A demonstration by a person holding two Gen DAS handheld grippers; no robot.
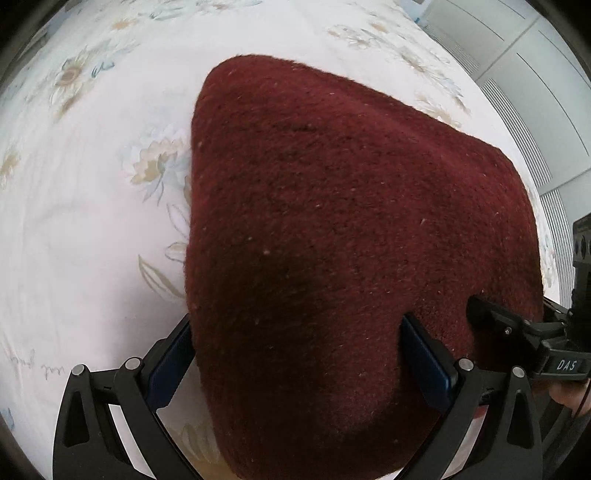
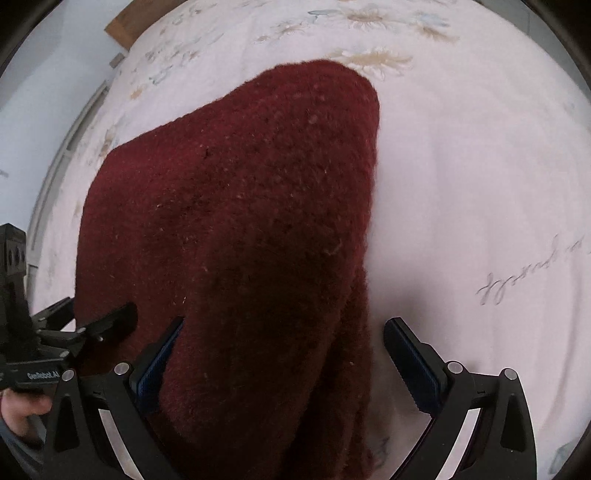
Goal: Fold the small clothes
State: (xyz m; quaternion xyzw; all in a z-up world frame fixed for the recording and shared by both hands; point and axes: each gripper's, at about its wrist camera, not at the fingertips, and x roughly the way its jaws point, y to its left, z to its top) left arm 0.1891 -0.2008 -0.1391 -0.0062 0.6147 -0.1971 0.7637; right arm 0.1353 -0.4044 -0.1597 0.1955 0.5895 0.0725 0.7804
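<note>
A dark red knitted garment [image 1: 332,206] lies spread on a white floral bedsheet [image 1: 92,229]; it also fills the right wrist view [image 2: 236,221]. My left gripper [image 1: 295,325] is open, its jaws wide apart, with the near edge of the garment lying between them. My right gripper [image 2: 284,325] is open too, with the garment's near edge between its jaws and closer to the left finger [image 2: 162,350]. Each gripper shows at the edge of the other's view, the right one [image 1: 509,325] and the left one [image 2: 92,328], side by side along the same edge.
The bedsheet [image 2: 480,184] stretches around the garment on all sides. White cabinet panels [image 1: 535,92] stand beyond the bed's far right edge. A wooden piece [image 2: 122,29] and a pale wall lie past the bed's far left corner.
</note>
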